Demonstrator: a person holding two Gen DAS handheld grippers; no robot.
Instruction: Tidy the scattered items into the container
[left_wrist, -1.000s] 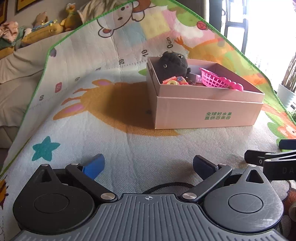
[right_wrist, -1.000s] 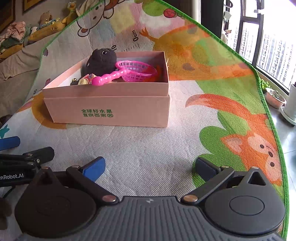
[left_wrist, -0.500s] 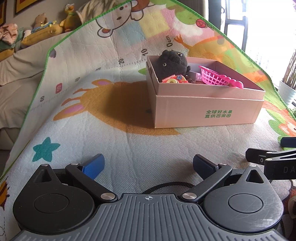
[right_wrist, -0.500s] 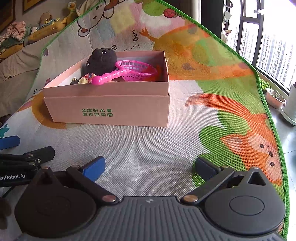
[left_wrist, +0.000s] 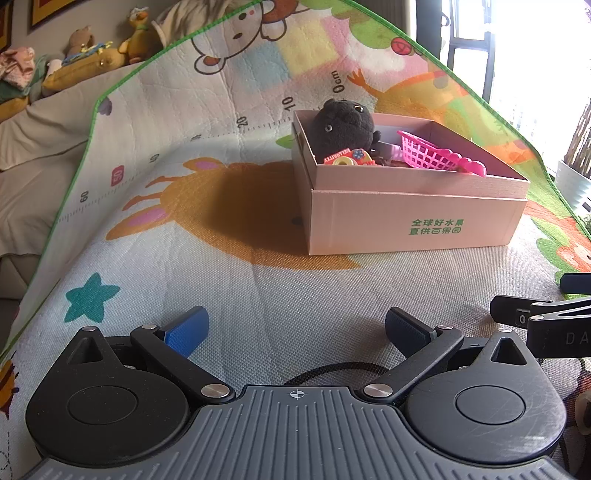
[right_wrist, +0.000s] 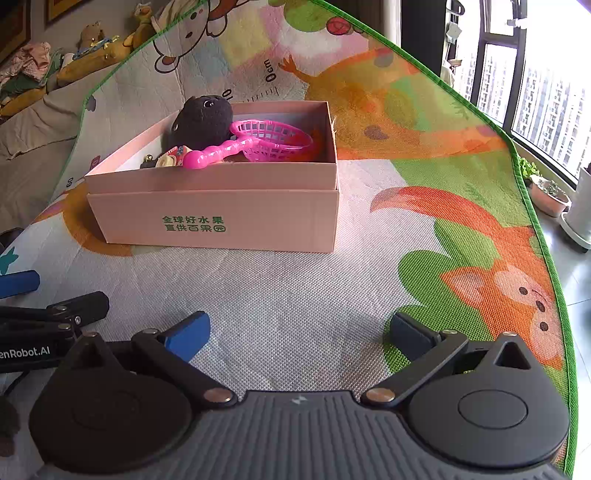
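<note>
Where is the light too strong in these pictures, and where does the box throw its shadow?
Left wrist view: the window is blown out white; the box throws its shadow leftward on the mat. Right wrist view: the window is bright, yet buildings show; mat edges bend from fisheye.

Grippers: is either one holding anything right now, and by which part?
Nothing is held. The left gripper and right gripper are both open over the mat; the toys sit in the box.
</note>
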